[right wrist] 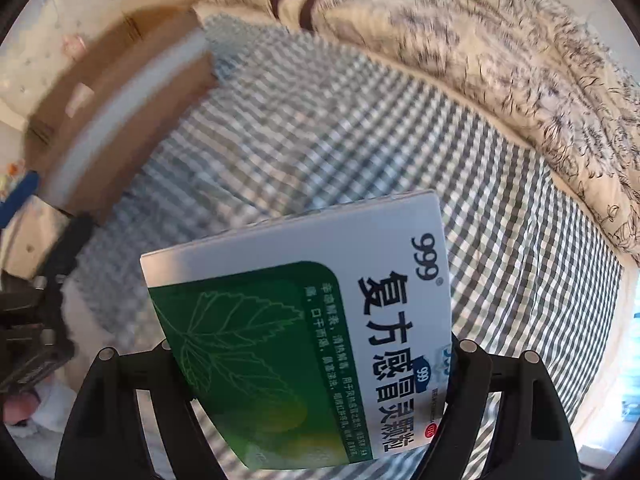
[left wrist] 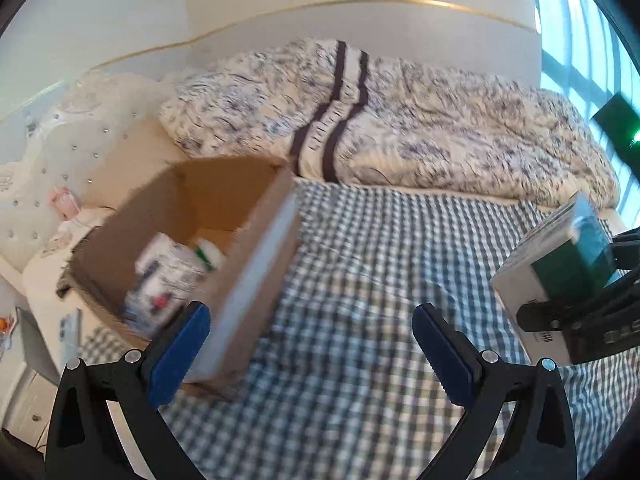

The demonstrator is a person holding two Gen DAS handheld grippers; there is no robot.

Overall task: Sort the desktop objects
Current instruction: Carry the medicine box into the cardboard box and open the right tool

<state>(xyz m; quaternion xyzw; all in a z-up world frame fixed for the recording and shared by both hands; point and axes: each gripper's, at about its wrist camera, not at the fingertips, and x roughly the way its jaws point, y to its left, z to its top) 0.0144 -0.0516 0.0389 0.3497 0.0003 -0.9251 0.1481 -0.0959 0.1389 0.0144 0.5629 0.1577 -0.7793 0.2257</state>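
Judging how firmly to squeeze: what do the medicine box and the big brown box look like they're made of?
Medicine box: thin printed card, slightly glossy, judging by its crisp edges and sheen; the right gripper is clamped on it. Brown box: matte, probably corrugated cardboard, given its thick raw wall edge.

Motion blur smears the cardboard box (left wrist: 208,264) contents beyond reading.

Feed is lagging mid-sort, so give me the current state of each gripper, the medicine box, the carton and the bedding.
Left gripper: open, holding nothing, above the checked sheet.
Right gripper: shut on the medicine box.
Medicine box: closed, lifted off the bed, tilted.
Cardboard box: open on top, upright on the bed, several packages inside.
Checked sheet: spread flat.
Duvet: bunched along the far side.
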